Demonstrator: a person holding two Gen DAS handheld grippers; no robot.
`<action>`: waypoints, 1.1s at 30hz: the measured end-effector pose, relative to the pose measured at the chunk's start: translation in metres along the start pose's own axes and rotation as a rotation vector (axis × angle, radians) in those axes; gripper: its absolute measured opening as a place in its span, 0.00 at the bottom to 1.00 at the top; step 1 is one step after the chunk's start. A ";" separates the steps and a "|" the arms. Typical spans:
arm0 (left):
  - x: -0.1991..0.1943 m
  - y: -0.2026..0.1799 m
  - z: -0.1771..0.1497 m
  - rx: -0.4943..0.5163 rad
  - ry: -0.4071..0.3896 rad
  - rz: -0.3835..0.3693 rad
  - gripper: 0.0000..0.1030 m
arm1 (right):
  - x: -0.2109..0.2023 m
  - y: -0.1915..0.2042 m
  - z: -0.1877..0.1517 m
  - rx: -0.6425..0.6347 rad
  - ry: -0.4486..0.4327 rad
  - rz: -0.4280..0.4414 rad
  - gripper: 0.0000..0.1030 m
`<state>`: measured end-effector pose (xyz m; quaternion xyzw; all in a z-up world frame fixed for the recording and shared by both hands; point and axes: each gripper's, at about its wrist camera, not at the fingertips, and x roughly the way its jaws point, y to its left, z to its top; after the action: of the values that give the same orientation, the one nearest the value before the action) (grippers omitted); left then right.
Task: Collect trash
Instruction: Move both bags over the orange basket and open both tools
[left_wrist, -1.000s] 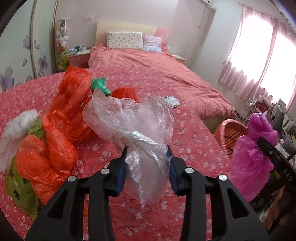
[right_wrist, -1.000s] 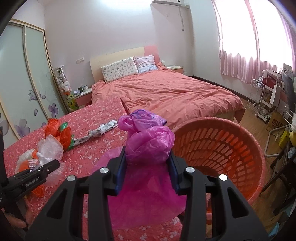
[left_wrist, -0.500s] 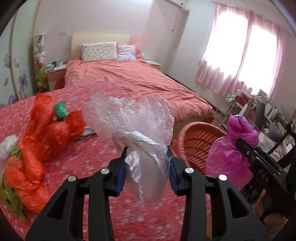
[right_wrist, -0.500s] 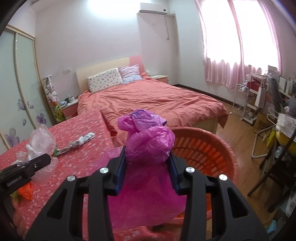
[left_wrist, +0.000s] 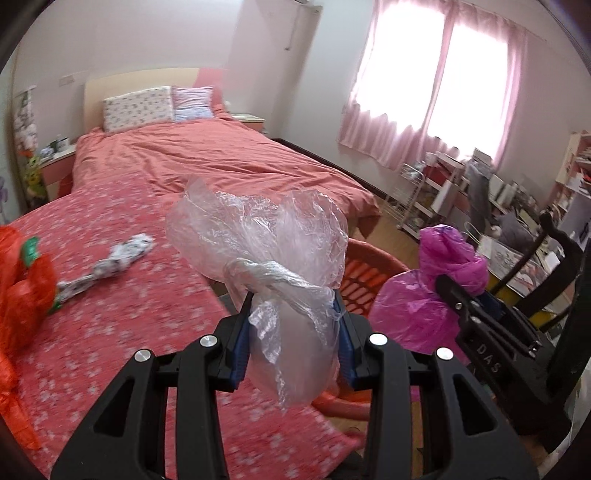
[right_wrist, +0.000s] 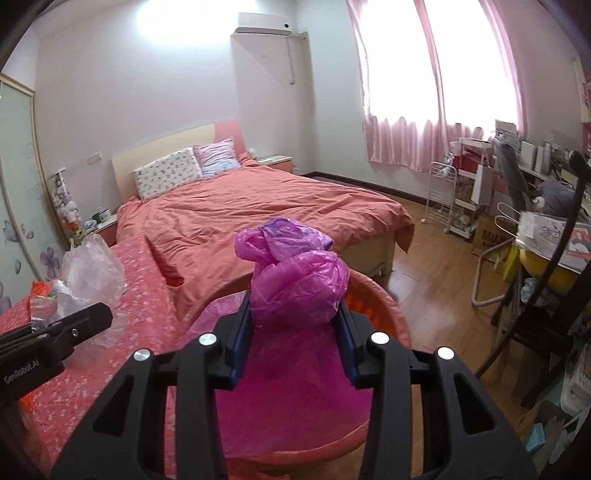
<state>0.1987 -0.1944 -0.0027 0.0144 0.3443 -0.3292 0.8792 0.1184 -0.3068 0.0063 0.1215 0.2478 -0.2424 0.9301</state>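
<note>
My left gripper (left_wrist: 291, 339) is shut on a knotted clear plastic bag (left_wrist: 258, 236) and holds it in the air over the table's right edge. My right gripper (right_wrist: 295, 332) is shut on a knotted magenta plastic bag (right_wrist: 299, 280) and holds it above the orange basket (right_wrist: 391, 314). The magenta bag (left_wrist: 439, 291) and the basket (left_wrist: 369, 269) also show at the right of the left wrist view. The clear bag (right_wrist: 92, 273) shows at the left of the right wrist view.
The red floral table (left_wrist: 129, 314) carries orange bags (left_wrist: 22, 291) at the left and a twisted patterned wrapper (left_wrist: 110, 262). A bed (right_wrist: 266, 218) stands behind. A dark chair (left_wrist: 554, 295), a cluttered desk and a white rack (right_wrist: 454, 199) stand at the right.
Both grippers have swung right with their bags. The left one has left the pile of orange bags behind, and the magenta bag now hangs over the basket.
</note>
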 end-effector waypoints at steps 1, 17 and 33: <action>0.005 -0.004 0.001 0.007 0.006 -0.010 0.38 | 0.001 -0.004 -0.001 0.005 0.002 -0.005 0.39; 0.038 -0.025 0.001 0.044 0.044 -0.070 0.38 | 0.027 -0.029 0.004 0.039 0.012 -0.038 0.39; 0.049 -0.037 0.007 0.056 0.050 -0.093 0.39 | 0.028 -0.038 0.010 0.064 -0.013 -0.021 0.39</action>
<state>0.2077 -0.2525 -0.0199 0.0313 0.3570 -0.3786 0.8533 0.1244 -0.3539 -0.0036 0.1469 0.2352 -0.2609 0.9247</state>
